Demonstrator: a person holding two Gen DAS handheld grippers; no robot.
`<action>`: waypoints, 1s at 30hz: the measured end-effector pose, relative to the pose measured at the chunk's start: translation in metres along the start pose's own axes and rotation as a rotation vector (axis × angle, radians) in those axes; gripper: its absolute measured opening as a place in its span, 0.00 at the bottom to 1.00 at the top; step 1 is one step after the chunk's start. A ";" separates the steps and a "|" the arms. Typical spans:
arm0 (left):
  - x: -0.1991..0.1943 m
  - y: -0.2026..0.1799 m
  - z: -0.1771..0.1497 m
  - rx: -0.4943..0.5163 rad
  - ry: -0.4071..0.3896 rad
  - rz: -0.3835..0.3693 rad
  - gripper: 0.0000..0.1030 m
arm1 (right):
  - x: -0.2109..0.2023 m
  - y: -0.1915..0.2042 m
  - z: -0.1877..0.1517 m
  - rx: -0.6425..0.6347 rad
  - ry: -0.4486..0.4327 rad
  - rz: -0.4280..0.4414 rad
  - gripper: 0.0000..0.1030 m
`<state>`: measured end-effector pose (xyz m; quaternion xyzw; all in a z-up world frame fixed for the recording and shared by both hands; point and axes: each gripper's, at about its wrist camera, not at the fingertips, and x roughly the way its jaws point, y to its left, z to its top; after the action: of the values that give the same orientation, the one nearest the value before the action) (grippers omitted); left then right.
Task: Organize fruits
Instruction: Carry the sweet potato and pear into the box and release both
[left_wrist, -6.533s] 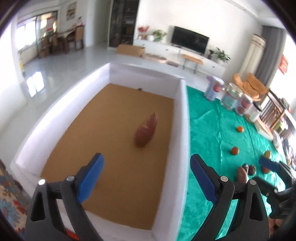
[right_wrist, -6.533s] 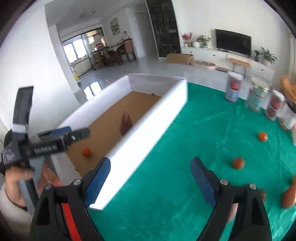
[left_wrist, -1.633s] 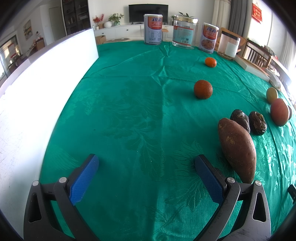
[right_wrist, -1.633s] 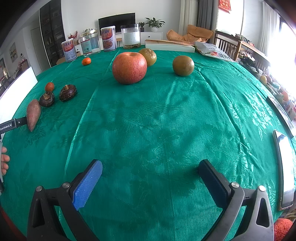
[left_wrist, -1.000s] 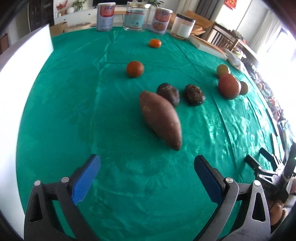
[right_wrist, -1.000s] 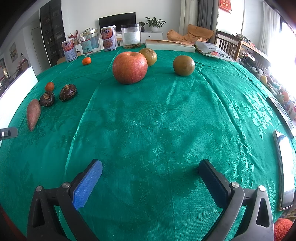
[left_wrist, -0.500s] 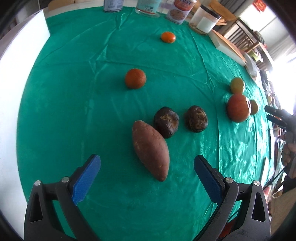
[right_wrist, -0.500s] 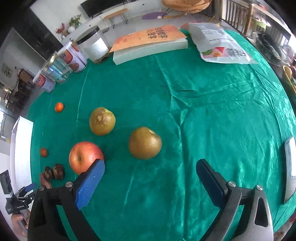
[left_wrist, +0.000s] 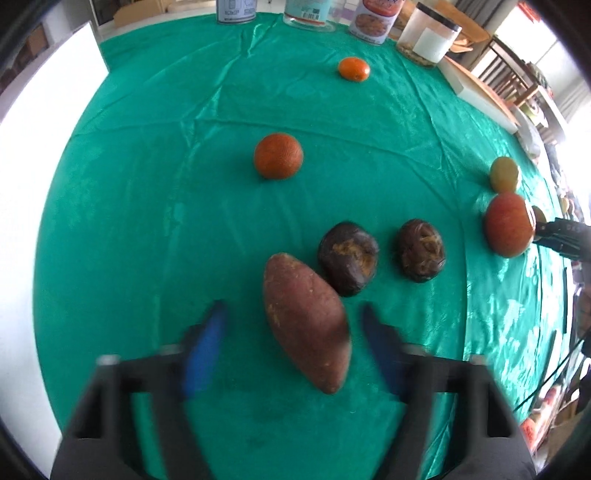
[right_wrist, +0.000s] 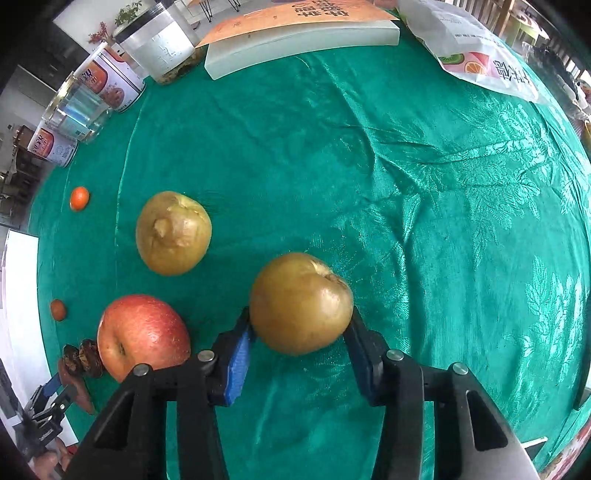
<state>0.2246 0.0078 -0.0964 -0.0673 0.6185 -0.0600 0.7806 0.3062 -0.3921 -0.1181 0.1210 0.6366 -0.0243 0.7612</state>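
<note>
Here, low in the left wrist view, the left tongs (left_wrist: 291, 343) are closing around a reddish-brown sweet potato (left_wrist: 306, 321), pads not touching yet. In the right wrist view, lower centre, the right tongs (right_wrist: 299, 332) are closing on a smooth golden-brown pear (right_wrist: 301, 302), pads touching both sides.
</note>
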 end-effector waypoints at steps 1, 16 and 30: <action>0.002 0.004 -0.003 -0.019 0.002 -0.042 0.41 | -0.004 -0.004 -0.003 -0.009 -0.008 -0.009 0.46; -0.155 0.090 -0.069 -0.048 -0.241 -0.283 0.40 | -0.118 0.105 -0.101 -0.310 -0.102 0.182 0.45; -0.173 0.317 -0.083 -0.348 -0.259 0.044 0.41 | -0.079 0.528 -0.240 -0.896 -0.076 0.505 0.45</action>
<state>0.1074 0.3478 -0.0064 -0.1947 0.5155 0.0738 0.8312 0.1608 0.1623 0.0014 -0.0682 0.5074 0.4311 0.7430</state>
